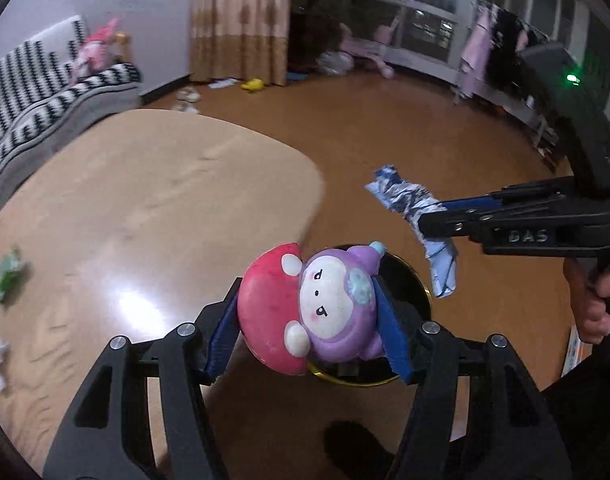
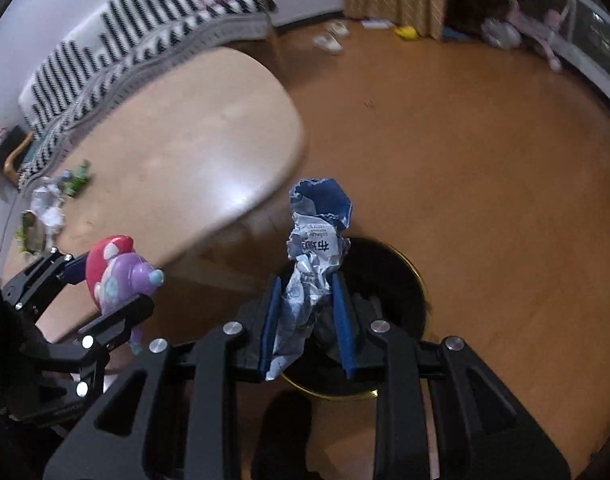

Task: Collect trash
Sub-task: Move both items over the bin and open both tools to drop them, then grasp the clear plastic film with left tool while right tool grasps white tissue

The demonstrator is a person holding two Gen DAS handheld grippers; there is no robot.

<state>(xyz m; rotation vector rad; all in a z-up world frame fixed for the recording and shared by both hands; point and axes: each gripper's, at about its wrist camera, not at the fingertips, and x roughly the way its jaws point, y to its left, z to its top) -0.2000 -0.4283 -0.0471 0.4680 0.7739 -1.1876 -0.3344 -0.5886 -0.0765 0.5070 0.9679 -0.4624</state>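
My left gripper (image 1: 307,312) is shut on a purple and red mushroom toy (image 1: 309,308), held above the black, gold-rimmed trash bin (image 1: 415,292) beside the table. My right gripper (image 2: 307,304) is shut on a crumpled blue and white wrapper (image 2: 315,248), held over the same trash bin (image 2: 389,280). In the left wrist view the right gripper (image 1: 429,224) comes in from the right with the wrapper (image 1: 409,204). In the right wrist view the left gripper (image 2: 109,280) holds the toy (image 2: 119,276) at the left.
A light wooden table (image 1: 145,208) lies to the left, with green and white scraps (image 2: 61,196) near its far end. A striped sofa (image 1: 37,92) stands behind it. Orange floor (image 2: 485,168) spreads to the right, with toys and shoes by the curtain.
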